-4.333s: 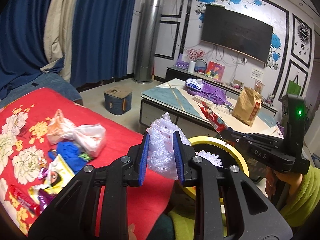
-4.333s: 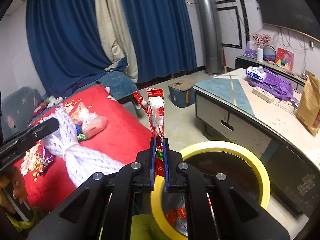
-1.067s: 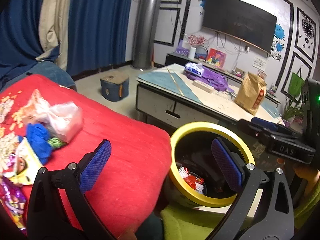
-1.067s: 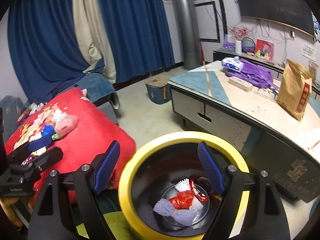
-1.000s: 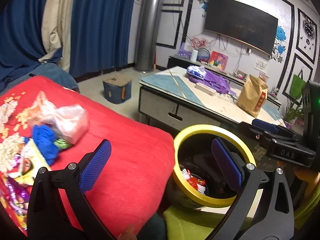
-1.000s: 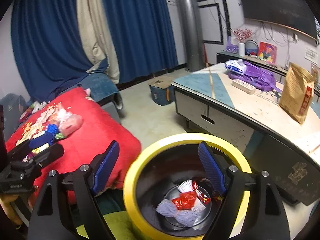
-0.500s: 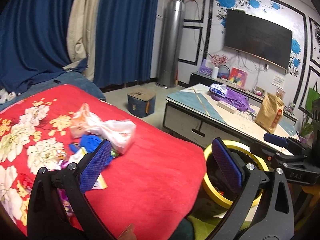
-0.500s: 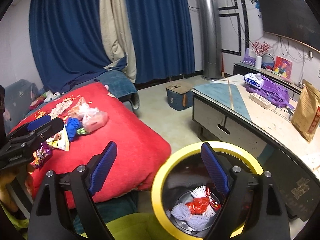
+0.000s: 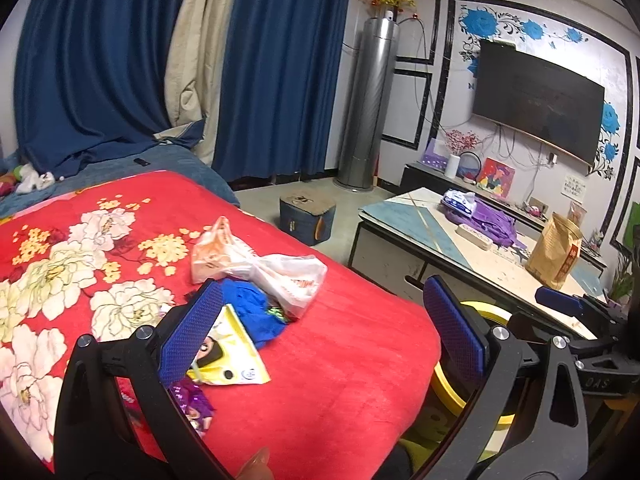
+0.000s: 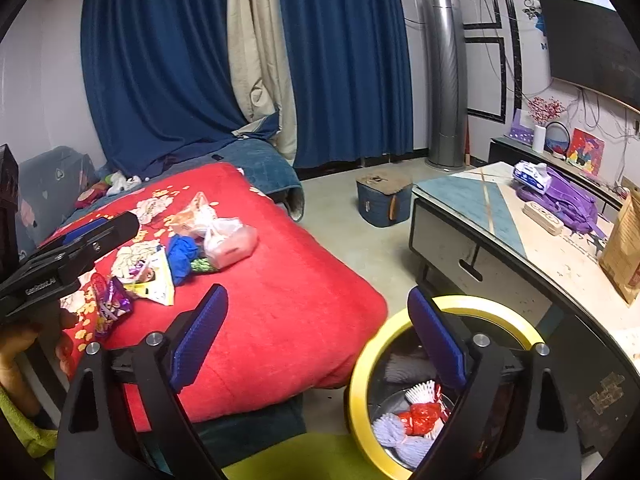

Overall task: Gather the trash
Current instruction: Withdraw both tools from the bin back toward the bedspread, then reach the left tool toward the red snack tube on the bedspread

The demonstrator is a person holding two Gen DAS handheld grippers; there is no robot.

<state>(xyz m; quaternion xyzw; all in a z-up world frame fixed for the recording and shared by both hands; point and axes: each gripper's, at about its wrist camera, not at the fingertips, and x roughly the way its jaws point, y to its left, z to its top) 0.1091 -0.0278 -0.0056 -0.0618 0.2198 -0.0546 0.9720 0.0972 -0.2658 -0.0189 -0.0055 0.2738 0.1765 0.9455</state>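
Observation:
A loose pile of trash lies on the red flowered bedspread: a crumpled plastic bag, a blue wad, a yellow packet and a purple wrapper. My left gripper hovers open and empty just short of the pile. My right gripper is empty too, its jaws still opening, between the bed and the yellow-rimmed bin. White foam nets and a red wrapper lie in the bin. From the right wrist, the bag sits mid-bed.
A low coffee table stands right of the bin, with a purple bag and a brown paper bag on it. A blue box sits on the floor beyond. The bin stands at the bed's corner.
Both grippers have swung left from over the bin toward the bed and risen a little. The foam net and red wrapper held earlier now lie in the bin. The right jaws have widened slightly.

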